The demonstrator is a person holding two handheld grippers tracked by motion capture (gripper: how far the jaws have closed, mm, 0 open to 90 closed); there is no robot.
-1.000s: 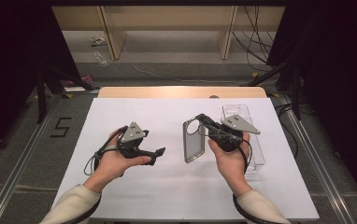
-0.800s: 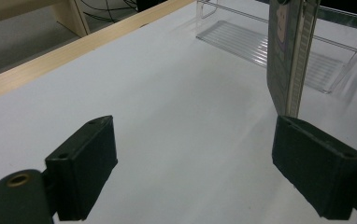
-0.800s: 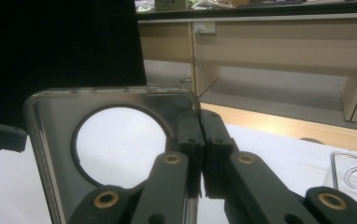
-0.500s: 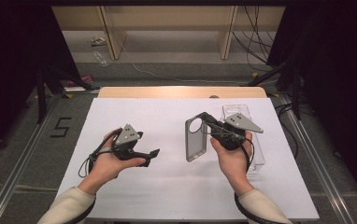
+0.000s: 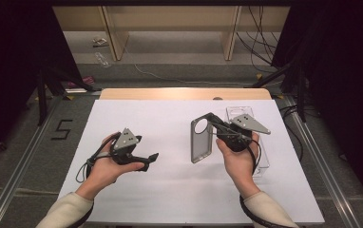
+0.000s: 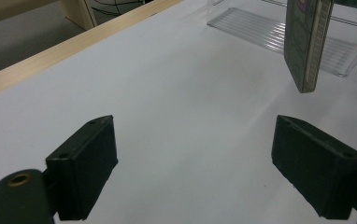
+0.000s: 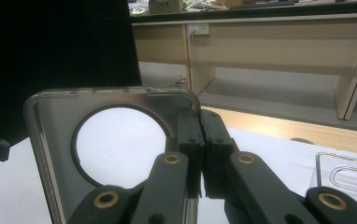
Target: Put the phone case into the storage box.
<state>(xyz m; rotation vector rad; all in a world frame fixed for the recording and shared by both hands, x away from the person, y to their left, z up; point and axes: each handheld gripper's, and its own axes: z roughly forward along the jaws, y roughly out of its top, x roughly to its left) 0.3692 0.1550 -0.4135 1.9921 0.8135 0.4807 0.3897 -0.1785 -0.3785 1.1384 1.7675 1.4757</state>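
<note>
A grey, see-through phone case with a round camera hole is held upright above the white table. My right gripper is shut on its top edge beside the hole. In the right gripper view the two pads pinch the rim of the case. My left gripper is at the left of the table, pointing right, open with nothing between its fingers. In the left gripper view the jaws stand wide apart over bare table, and the case hangs ahead at the upper right.
A clear plastic tray lies on the table under my right hand, also the clear tray beyond the case. The white table sheet ends at a wooden strip at the far edge. Shelving and cables stand beyond.
My left gripper has drifted a little to the left, away from the case. The right gripper and the case have stayed put.
</note>
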